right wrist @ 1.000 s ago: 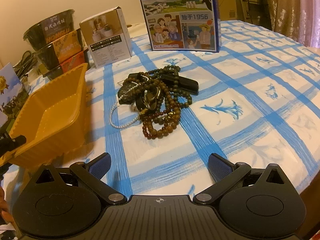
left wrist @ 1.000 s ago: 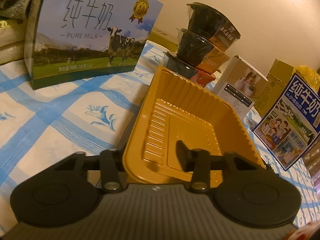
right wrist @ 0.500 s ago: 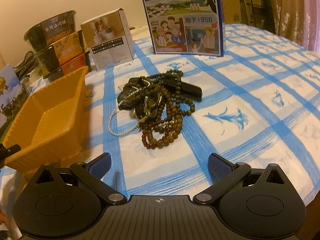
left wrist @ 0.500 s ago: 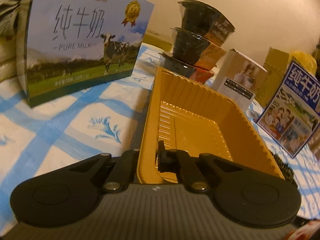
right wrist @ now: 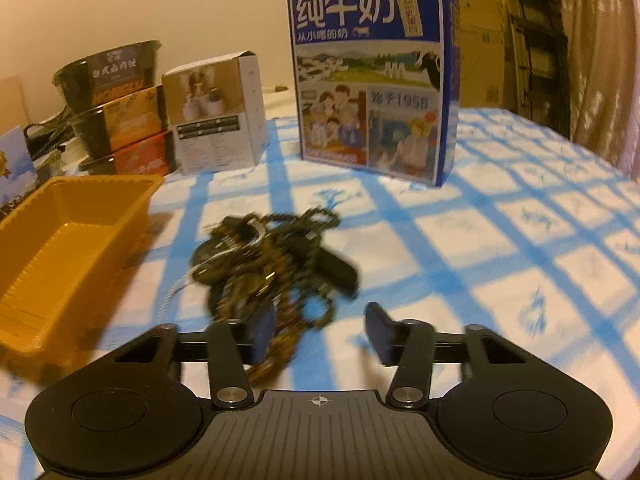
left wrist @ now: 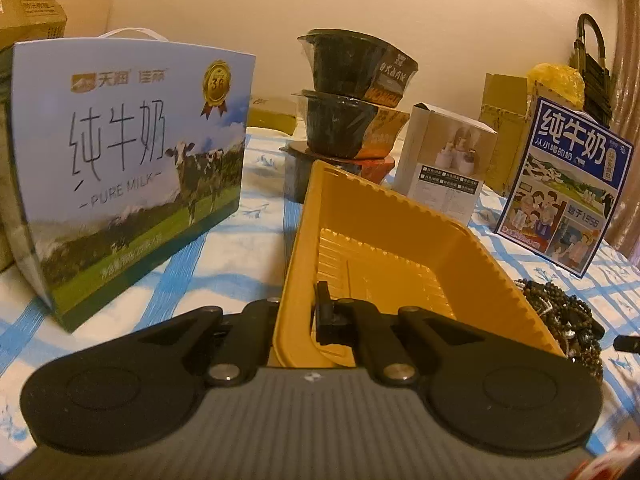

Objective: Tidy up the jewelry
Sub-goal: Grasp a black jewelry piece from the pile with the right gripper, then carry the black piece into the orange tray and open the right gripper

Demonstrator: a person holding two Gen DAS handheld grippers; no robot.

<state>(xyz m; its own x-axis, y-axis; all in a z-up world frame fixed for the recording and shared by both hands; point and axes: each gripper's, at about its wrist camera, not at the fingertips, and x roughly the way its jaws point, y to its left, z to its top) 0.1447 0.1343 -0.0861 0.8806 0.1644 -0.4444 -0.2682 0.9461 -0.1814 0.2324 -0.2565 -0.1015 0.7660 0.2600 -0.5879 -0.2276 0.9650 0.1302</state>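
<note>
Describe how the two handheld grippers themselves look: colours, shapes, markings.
Both are alike. The left gripper has a grey ribbed body, two matte black rounded lobes with recessed discs, black link arms on silver rivets, and black fingers. The right gripper has the same build, with a small white crosshair mark on the ribbed body and dark blue pads on its fingers. No cables, hands or sleeves show.
</note>
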